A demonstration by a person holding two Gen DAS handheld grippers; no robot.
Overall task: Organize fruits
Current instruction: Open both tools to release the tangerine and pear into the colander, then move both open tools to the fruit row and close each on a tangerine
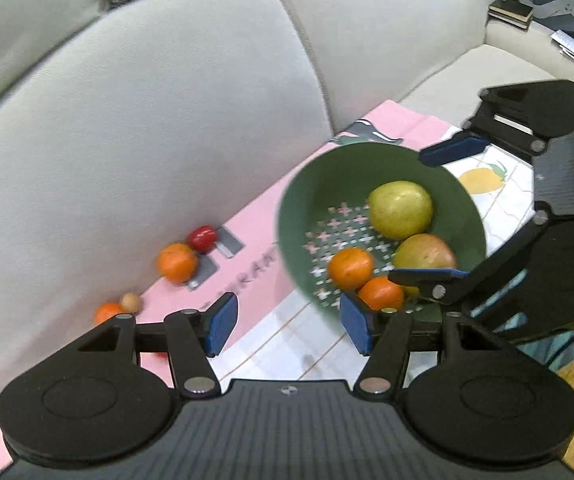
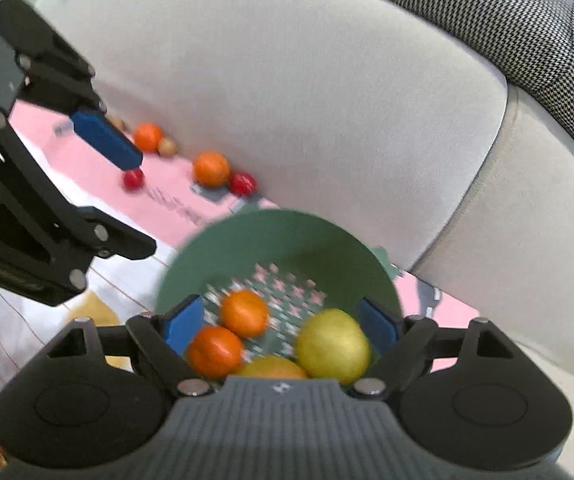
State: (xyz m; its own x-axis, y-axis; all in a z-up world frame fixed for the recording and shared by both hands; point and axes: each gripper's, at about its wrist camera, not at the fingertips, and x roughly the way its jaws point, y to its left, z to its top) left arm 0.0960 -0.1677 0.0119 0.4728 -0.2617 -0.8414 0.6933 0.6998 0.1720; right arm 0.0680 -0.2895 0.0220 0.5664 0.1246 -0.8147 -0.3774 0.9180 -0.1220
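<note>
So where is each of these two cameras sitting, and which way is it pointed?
Left wrist view: on the left claw, angled down at the green bowl; the right claw shows at right.
Right wrist view: on the right claw, above the same bowl; the left claw shows at left.
Shared: bowl, loose fruit on the pink cloth, grey sofa.

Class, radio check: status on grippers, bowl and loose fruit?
Left gripper open, empty. Right gripper open over green bowl. Four fruits in; oranges outside. Nothing blocking.
</note>
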